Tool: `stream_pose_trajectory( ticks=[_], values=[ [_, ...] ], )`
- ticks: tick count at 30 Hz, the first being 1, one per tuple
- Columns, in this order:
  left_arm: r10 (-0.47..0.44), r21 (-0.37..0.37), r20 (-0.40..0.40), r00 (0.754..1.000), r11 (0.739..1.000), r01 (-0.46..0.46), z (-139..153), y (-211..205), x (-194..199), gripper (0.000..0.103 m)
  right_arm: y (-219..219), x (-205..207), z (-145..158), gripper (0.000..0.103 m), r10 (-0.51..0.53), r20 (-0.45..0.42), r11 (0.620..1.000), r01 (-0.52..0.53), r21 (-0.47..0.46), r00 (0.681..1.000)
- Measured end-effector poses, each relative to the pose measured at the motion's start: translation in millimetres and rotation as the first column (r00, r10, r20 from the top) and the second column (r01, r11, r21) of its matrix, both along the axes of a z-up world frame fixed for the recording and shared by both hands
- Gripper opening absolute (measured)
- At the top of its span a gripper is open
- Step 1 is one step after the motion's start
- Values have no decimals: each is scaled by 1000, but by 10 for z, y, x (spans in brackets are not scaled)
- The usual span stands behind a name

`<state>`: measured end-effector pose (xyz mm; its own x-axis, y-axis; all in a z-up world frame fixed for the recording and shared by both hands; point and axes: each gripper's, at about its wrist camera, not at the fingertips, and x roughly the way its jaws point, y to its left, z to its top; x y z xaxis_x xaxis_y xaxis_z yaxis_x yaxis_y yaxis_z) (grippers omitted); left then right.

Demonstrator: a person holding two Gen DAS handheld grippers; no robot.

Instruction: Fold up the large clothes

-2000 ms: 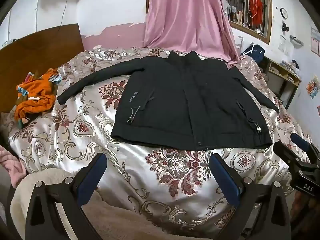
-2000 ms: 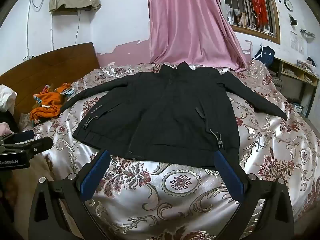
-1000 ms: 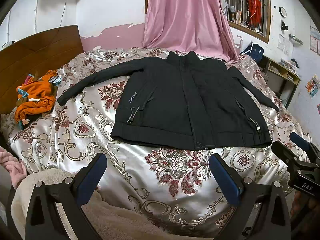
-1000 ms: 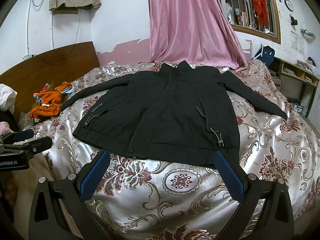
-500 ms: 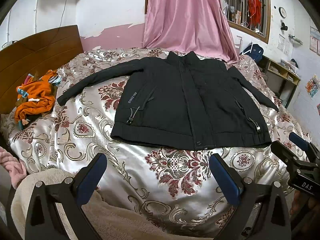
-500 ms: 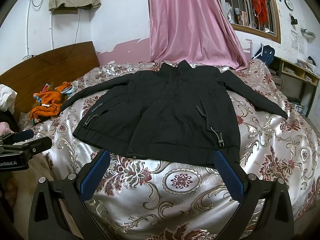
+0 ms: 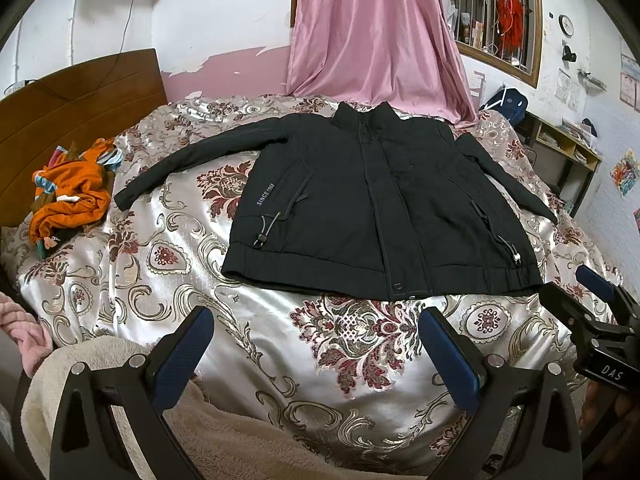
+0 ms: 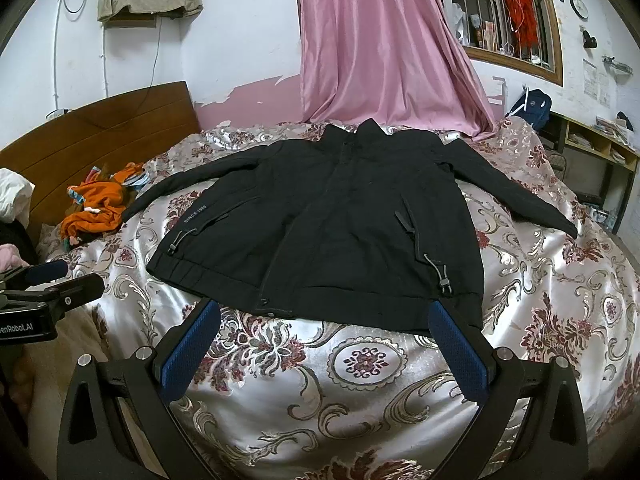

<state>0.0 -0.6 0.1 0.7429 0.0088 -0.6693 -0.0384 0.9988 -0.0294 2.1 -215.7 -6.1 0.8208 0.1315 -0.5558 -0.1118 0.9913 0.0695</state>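
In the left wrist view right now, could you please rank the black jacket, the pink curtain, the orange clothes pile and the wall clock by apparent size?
1. black jacket
2. pink curtain, perhaps larger in reality, being farther away
3. orange clothes pile
4. wall clock

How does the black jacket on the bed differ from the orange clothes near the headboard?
The black jacket lies flat with sleeves spread; the orange clothes sit crumpled in a heap. The jacket is plain black and covers the bed's middle; the orange clothes are bright, mixed with other colours, and bunched by the headboard. Both rest on the patterned bedspread.
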Motion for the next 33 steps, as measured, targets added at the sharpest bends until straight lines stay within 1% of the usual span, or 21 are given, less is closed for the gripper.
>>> stream_pose_trajectory(
  ticks=[8,11,33],
  values=[
    [0,-1,0,1000,1000,0,0,2,0,103,-22,6,25,102,-1,-1,1000,1,1,1000],
    [0,-1,0,1000,1000,0,0,2,0,103,7,-7,-19,102,-1,-2,1000,1,2,1000],
    [0,0,-2,1000,1000,0,1,2,0,103,-25,11,-27,102,-1,-7,1000,1,7,1000]
  ],
)
